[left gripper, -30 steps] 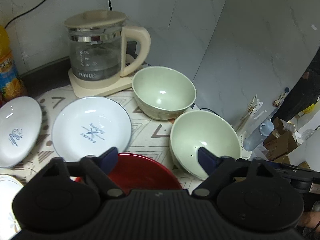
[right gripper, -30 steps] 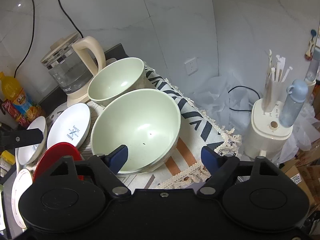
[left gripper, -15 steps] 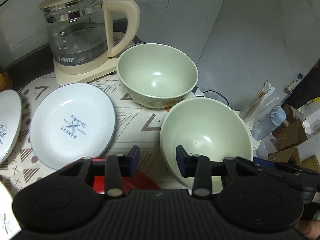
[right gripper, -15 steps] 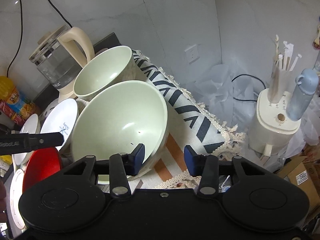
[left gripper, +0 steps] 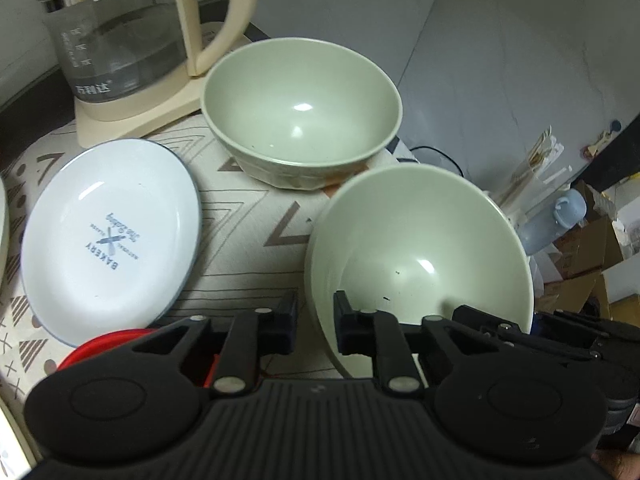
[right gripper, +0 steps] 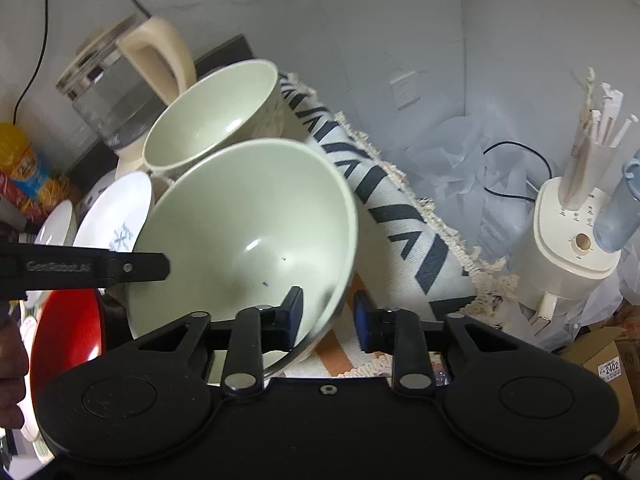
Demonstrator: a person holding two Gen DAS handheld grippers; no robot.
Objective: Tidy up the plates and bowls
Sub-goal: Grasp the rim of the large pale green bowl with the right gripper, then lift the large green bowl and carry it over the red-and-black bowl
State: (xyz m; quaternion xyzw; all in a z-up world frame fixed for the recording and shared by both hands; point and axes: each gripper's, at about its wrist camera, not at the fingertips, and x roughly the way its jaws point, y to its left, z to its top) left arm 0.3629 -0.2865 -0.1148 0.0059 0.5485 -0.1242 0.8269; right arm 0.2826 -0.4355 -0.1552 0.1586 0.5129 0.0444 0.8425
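Now both claws are on the same pale green bowl (left gripper: 420,248), which sits tilted near the right edge of the tabletop (left gripper: 248,216), its opening tipped toward the cameras. The left claw (left gripper: 316,320) has its fingers drawn close together, one on the outside of the bowl's near-left wall and one inside it, so the rim is pinched between them. The right claw (right gripper: 326,318) does the same on the opposite side: its left finger lies inside the bowl, its right finger outside, with the rim caught in the narrow gap.

Just behind the held bowl stands a second green bowl (left gripper: 300,108), upright on the patterned cloth (left gripper: 240,184), close to the first; whether they touch cannot be told. Behind that is a glass kettle (left gripper: 120,28) with a cream handle on its cream base. To the left lies a white plate (left gripper: 108,236) printed with BAKERY, and a red bowl (right gripper: 66,340) shows beside the held bowl at the near left, partly hidden by the claw bodies.

Off the tabletop to the right, a cream appliance (right gripper: 568,240) holds wrapped chopsticks (right gripper: 596,132), with a blue bottle (right gripper: 616,216) beside it.
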